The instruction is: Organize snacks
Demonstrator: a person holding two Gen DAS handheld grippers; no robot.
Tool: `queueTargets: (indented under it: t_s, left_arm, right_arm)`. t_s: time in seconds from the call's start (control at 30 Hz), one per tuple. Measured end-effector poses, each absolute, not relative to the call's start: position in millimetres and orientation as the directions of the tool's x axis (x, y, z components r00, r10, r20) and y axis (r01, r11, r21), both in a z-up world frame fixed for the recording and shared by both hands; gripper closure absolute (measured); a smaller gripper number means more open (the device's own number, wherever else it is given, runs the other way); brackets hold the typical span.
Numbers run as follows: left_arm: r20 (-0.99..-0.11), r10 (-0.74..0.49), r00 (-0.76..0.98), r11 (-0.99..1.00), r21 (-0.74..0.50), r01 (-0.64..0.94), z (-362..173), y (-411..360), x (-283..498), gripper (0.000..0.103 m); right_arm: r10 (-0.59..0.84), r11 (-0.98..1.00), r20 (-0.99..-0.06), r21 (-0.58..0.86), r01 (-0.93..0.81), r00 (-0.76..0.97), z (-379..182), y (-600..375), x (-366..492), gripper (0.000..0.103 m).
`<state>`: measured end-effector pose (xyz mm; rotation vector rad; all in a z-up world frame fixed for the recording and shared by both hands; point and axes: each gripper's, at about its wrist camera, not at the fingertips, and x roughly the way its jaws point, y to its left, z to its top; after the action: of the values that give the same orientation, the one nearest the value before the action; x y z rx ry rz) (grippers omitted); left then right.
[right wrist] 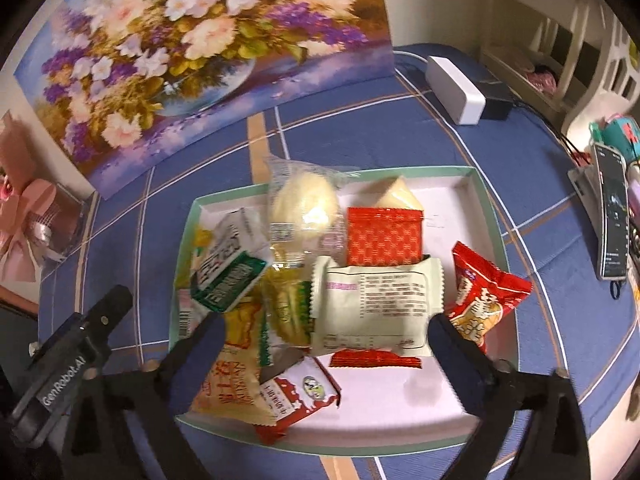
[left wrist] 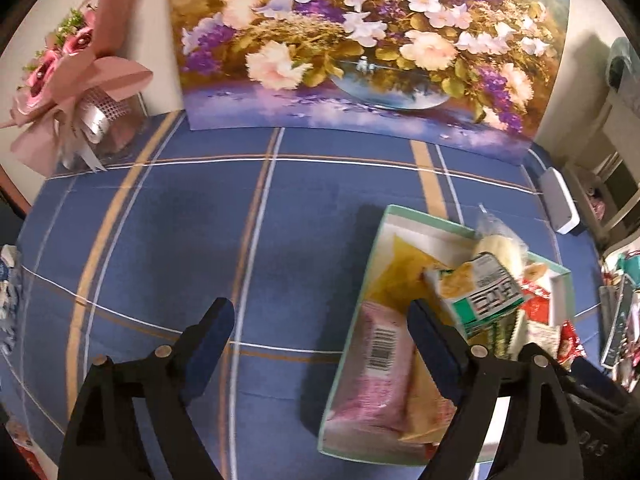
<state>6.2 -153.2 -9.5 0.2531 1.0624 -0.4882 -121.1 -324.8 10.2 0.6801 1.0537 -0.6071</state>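
Note:
A shallow tray with a green rim (right wrist: 486, 200) lies on the blue checked cloth, filled with snack packets. My right gripper (right wrist: 328, 328) hangs open above it. Its fingers stand on either side of a pale green packet (right wrist: 376, 292) without touching it. Around that packet lie a red patterned sachet (right wrist: 384, 236), a wrapped bun (right wrist: 304, 204), a green-and-white pack (right wrist: 228, 272) and a yellow bag (right wrist: 232, 376). A red snack bag (right wrist: 484, 296) rests over the tray's right side. My left gripper (left wrist: 320, 320) is open and empty, over the cloth at the tray's (left wrist: 362, 300) left edge, beside a pink packet (left wrist: 376, 368).
A flower painting (left wrist: 360, 40) stands along the back of the table. A pink bouquet (left wrist: 80, 80) sits at the back left. A white box (right wrist: 454, 90) lies at the back right, and a phone (right wrist: 610, 208) stands propped at the right edge.

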Motion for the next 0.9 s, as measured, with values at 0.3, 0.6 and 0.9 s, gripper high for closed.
queueTargets:
  t_s: [0.3, 0.6, 0.9]
  left_arm:
    - [-0.886, -0.207, 0.416, 0.904, -0.010, 0.428, -18, -113, 11, 0.000]
    - [-0.861, -0.144, 0.489, 0.914, 0.073, 0.399, -7, -84, -4, 0.000]
    - [-0.868, -0.115, 0.484, 0.920, 0.090, 0.381, -4, -63, -18, 0.000]
  right_arm:
    - [-0.141, 0.671, -0.906, 0.208, 0.711, 0.398, 17, -308, -117, 0.000]
    - [-0.144, 0.696, -0.898, 0.208, 0.688, 0.417, 24, -285, -120, 0.000]
    - [-0.130, 0.716, -0.894, 0.215, 0.664, 0.430, 26, -260, -130, 0.000]
